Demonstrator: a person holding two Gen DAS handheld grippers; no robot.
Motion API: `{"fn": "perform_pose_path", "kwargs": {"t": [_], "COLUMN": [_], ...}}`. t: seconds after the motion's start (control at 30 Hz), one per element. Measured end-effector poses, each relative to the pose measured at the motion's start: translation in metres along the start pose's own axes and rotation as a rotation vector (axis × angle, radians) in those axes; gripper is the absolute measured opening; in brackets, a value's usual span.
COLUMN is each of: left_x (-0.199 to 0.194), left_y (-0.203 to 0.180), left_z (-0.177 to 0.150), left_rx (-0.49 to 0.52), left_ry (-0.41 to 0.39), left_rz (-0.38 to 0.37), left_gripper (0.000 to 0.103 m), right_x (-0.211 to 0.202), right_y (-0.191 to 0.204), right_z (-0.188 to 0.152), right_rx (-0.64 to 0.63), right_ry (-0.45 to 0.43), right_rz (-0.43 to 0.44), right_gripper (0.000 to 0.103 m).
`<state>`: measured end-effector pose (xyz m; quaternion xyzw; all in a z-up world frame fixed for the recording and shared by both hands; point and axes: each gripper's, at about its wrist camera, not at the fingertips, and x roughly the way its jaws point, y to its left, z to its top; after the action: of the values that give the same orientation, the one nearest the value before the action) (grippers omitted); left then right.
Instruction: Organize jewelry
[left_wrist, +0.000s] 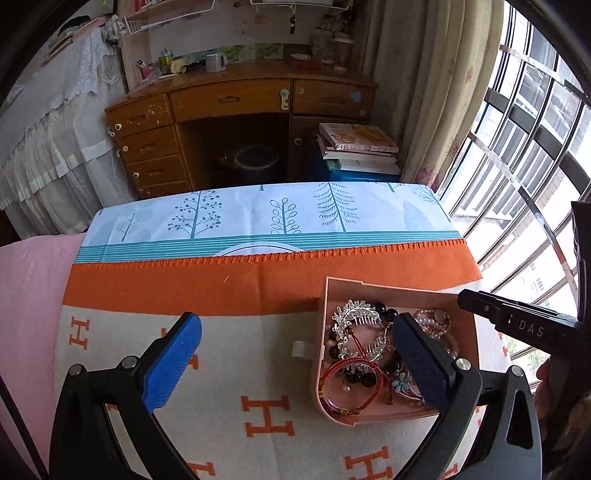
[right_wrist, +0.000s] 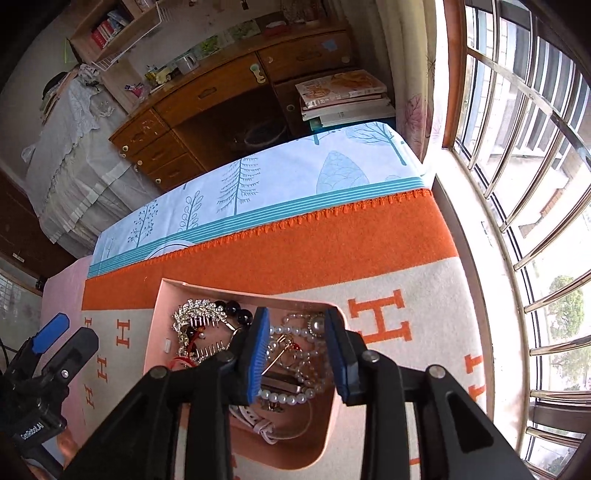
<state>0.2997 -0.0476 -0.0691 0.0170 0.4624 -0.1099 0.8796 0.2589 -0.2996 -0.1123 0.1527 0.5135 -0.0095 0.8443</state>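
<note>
Blue-padded fingers of the left gripper (left_wrist: 295, 354) stand wide apart and hold nothing; one pad hangs over the blanket to the left of the pink tray (left_wrist: 320, 332), the other over the tray's jumble of jewelry. Above the same tray the right gripper (right_wrist: 297, 350) is parted more narrowly, straddling a pearl necklace (right_wrist: 291, 397) and gripping nothing, its body marked "DAS" in the left wrist view. Inside the tray lie a silver leaf hair comb (left_wrist: 354, 312), dark beads (left_wrist: 384, 310) and red cord bracelets (left_wrist: 351, 384). Under the tray spreads a cream blanket (left_wrist: 229, 369) with orange "H" letters and an orange border, laid over a pale blue cloth (left_wrist: 258, 210) printed with trees. Beyond the tray stands a wooden desk (left_wrist: 229, 99) with drawers, a stack of books (left_wrist: 358, 147) beside it, a curtain and a barred window (left_wrist: 524, 147) to the tray's right.
</note>
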Motion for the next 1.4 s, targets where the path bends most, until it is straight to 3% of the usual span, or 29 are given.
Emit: {"fn": "perform_pose_path", "kwargs": {"t": [0.43,0.73,0.9,1.0,1.13,1.4], "left_x": [-0.036,-0.078,-0.098,-0.106,-0.107,-0.113], "left_y": [-0.012,-0.017,-0.018,-0.018,-0.018,-0.009], "left_z": [-0.020,-0.054,-0.083,-0.102,-0.134,-0.190], "left_rx": [0.044,0.095,0.113,0.124,0.139,0.086], "left_ry": [-0.028,-0.058,-0.069,-0.076,-0.054,-0.033], "left_rz": [-0.026,-0.021,-0.029,-0.023,0.042,0.038], "left_gripper": [0.102,0.102,0.102,0.102,0.102,0.102], "right_x": [-0.066,-0.102,-0.109,-0.110,-0.103,-0.090], "right_y": [0.029,0.043,0.050,0.051,0.045,0.036], "right_z": [-0.032,-0.070,-0.098,-0.116,-0.143,-0.199], "right_rx": [-0.102,-0.148,-0.181,-0.186,-0.174,-0.132], "right_ry": [-0.150,-0.220,-0.239,-0.238,-0.220,-0.139], "right_rz": [-0.056,-0.054,-0.059,-0.054,-0.029,0.022], "right_gripper": [0.031,0.032,0.040,0.040,0.044,0.045]}}
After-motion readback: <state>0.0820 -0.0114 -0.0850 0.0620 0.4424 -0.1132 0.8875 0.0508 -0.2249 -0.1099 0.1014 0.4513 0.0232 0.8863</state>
